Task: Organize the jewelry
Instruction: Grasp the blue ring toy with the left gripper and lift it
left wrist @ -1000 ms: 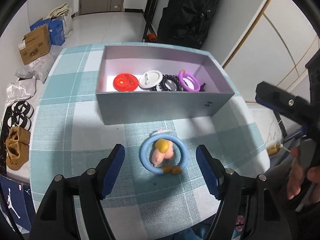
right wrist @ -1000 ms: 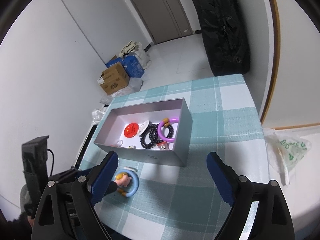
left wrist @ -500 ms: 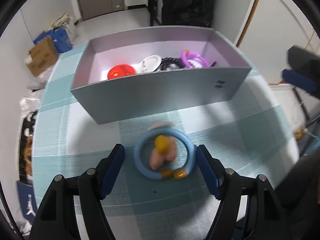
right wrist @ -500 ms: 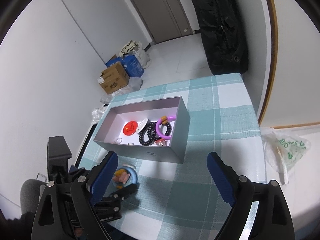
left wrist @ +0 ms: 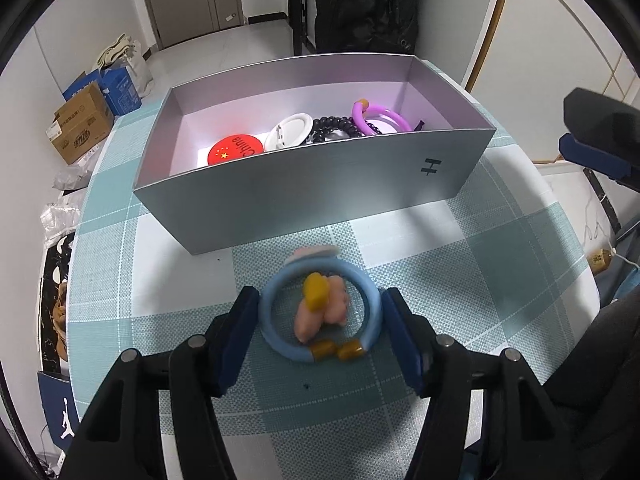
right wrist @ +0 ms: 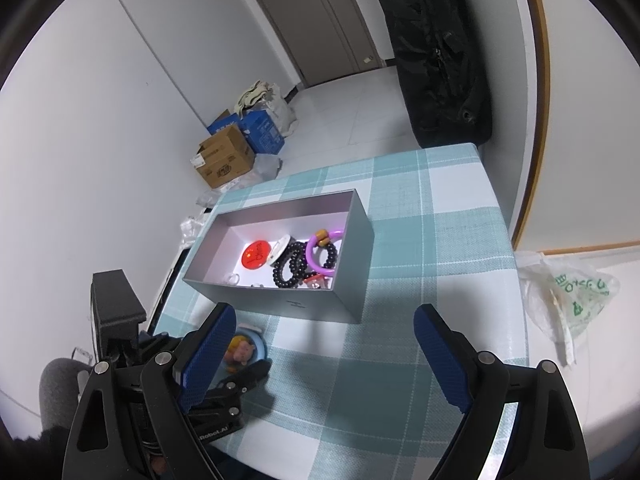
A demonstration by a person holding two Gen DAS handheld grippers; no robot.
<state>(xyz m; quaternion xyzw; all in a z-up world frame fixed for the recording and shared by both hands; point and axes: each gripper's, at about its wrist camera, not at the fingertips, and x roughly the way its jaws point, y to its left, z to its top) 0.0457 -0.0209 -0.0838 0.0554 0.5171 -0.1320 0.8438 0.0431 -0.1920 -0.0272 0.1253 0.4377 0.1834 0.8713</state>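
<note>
A blue ring bracelet [left wrist: 320,314] with a pink and yellow charm lies on the checked tablecloth, in front of the grey box [left wrist: 312,184]. My left gripper [left wrist: 320,320] is low over the table with its jaws on either side of the bracelet, close to its rim but still parted. The box holds a red badge [left wrist: 236,148], a white badge [left wrist: 290,128], black bead bracelets [left wrist: 334,126] and a purple ring [left wrist: 378,114]. My right gripper [right wrist: 320,356] is open and empty, high above the table. The bracelet [right wrist: 244,350] also shows there, by the left gripper [right wrist: 224,384].
The box [right wrist: 304,304] stands mid-table. The table's right edge [right wrist: 516,320] is near a plastic bag [right wrist: 568,296] on the floor. Cardboard boxes [right wrist: 228,160] and a black bag [right wrist: 440,52] stand beyond the table.
My left gripper has come down and forward, and its jaws have narrowed around the blue bracelet. The right gripper has barely moved.
</note>
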